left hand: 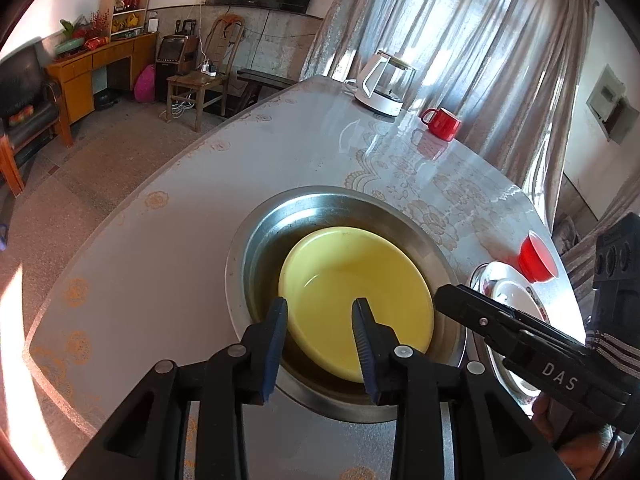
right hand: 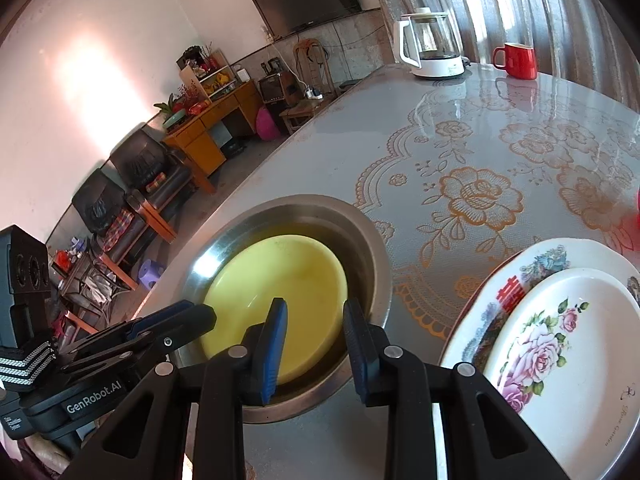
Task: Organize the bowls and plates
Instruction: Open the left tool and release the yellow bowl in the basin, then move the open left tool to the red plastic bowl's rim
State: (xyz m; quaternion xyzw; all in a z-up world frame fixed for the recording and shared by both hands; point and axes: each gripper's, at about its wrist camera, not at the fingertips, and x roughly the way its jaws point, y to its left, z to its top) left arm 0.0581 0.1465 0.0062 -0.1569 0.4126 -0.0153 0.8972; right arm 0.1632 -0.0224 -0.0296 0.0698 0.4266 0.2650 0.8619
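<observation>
Hovering with both claws released and nothing between them, your left gripper point(left hand: 320, 312) and right gripper point(right hand: 314, 312) stand over the yellow bowl point(left hand: 356, 300) nested in the steel basin point(left hand: 256, 240), so lift clear without nudging its rim.

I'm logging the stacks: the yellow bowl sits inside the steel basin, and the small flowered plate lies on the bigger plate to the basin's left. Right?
One thing is off: the plates lie to the basin's right, not its left, as the right wrist view shows. The yellow bowl does sit inside the basin, and the small plate does lie on the bigger plate.
</observation>
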